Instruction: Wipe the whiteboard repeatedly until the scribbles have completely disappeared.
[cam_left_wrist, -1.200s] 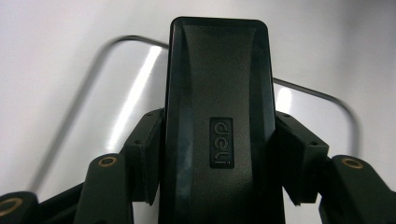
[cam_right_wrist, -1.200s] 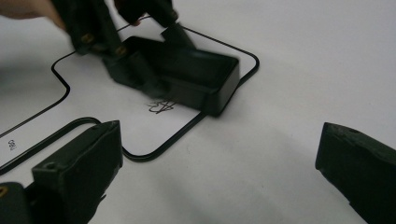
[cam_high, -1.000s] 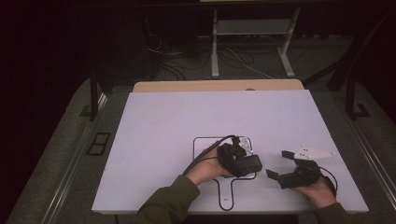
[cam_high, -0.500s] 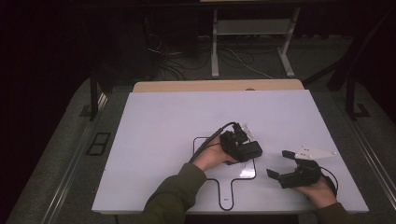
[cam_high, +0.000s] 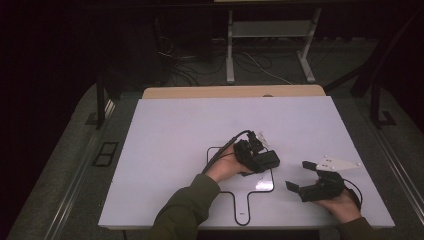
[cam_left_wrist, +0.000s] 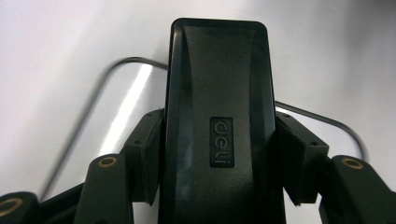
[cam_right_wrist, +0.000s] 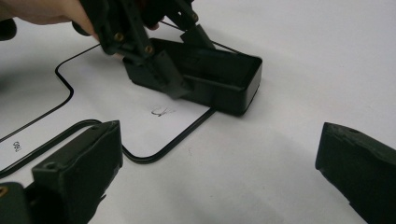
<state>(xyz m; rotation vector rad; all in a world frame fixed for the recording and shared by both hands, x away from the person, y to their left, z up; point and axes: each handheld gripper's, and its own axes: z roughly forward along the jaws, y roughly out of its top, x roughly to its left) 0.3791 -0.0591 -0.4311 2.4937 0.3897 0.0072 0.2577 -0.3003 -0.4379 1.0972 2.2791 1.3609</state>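
- Table view first: from above we see the left gripper (cam_high: 260, 156) over the white table (cam_high: 170, 150), its jaws pinching a black box (cam_high: 267, 160) that sits at the upper right part of the black outline (cam_high: 235, 192) drawn on the sheet. The left hand (cam_high: 225, 167) comes in from the bottom with an olive sleeve (cam_high: 185, 210) behind it.
- Same view, off to the right: we have the right gripper (cam_high: 301, 176) held low near the table's right front, well apart from the box, its jaws spread with nothing between them. The right hand (cam_high: 342, 205) grips it from below, and its grey three-cornered plate (cam_high: 332, 163) sits on top.
- Left gripper view now: we look straight down the box (cam_left_wrist: 217, 121), a long black case with a small "deli" label on its top face. Both jaws press against its two long sides, one on each flank. Behind it the outline (cam_left_wrist: 116, 74) curves across the white surface.
- Right gripper view: we see this gripper's own two jaws far apart at the bottom corners, empty, with bare table (cam_right_wrist: 261, 158) between them. Farther off, the left gripper (cam_right_wrist: 180, 60) clamps the box (cam_right_wrist: 224, 77), which is open at the top and rests right on a corner of the outline (cam_right_wrist: 154, 156). A small scribbled mark (cam_right_wrist: 162, 111) lies inside the outline, just beside the box.
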